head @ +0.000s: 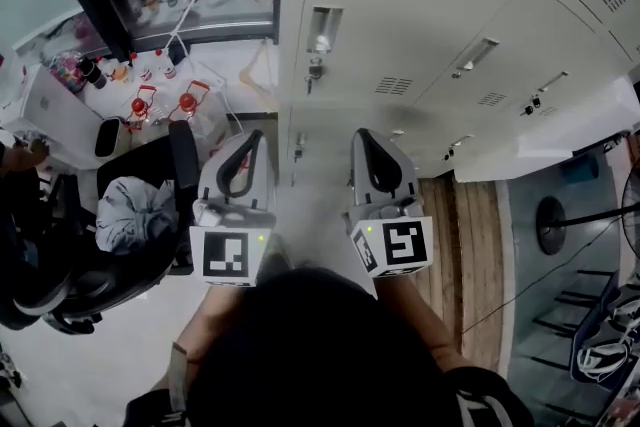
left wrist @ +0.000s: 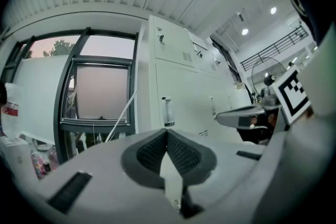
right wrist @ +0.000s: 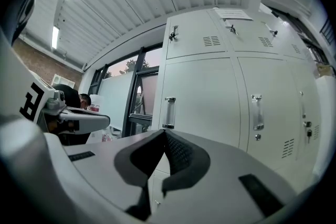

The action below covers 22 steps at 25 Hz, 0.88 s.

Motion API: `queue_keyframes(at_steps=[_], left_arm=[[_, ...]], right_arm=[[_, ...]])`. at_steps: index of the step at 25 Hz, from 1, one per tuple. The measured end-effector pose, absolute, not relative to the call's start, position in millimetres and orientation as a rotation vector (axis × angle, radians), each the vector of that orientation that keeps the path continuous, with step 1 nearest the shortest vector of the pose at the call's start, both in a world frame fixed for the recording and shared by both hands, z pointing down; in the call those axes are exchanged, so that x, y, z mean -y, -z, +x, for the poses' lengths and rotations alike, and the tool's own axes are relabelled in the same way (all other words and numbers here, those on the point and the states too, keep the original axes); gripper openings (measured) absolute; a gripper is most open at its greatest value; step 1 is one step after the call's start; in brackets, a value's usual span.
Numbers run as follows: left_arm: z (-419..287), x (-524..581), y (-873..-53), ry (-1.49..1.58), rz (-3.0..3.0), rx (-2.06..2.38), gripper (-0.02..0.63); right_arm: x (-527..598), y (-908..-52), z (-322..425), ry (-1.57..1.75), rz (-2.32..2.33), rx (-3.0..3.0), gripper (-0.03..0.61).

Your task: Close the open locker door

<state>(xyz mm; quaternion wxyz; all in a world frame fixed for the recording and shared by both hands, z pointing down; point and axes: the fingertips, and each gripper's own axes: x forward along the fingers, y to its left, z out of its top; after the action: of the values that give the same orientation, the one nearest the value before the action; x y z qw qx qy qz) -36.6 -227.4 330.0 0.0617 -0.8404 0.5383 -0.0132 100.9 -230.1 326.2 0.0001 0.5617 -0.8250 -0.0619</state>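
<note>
A black chair [head: 60, 275] stands on the pale grey floor [head: 90, 355] in the lower left of the frame, and white lockers [head: 420, 25] rise from it at the top. At the right, beyond wooden boards [head: 480, 245], rests a round dark stand base [head: 550, 223]. The white surface [head: 235, 65] in the upper left carries small bottles [head: 150, 70] and two red-topped items [head: 163, 103].

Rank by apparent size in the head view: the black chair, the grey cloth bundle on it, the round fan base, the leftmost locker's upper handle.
1. Black chair
2. Grey cloth bundle
3. Fan base and locker handle: they look about alike, and their distances from the camera differ, so unranked.
</note>
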Motion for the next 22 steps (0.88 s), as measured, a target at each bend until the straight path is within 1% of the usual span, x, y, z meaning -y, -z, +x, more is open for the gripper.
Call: queue_keyframes(at_steps=[9,22], left_arm=[[-7,164,-335,0.075,-2.482,-1.700,0.002],[22,128,-338,0.123,-2.486,-1.700,0.002]], right_arm=[[178,-324,130,0.230,1.714,2.685,0.015],[145,-328,154,0.206,1.662,2.727,0.015]])
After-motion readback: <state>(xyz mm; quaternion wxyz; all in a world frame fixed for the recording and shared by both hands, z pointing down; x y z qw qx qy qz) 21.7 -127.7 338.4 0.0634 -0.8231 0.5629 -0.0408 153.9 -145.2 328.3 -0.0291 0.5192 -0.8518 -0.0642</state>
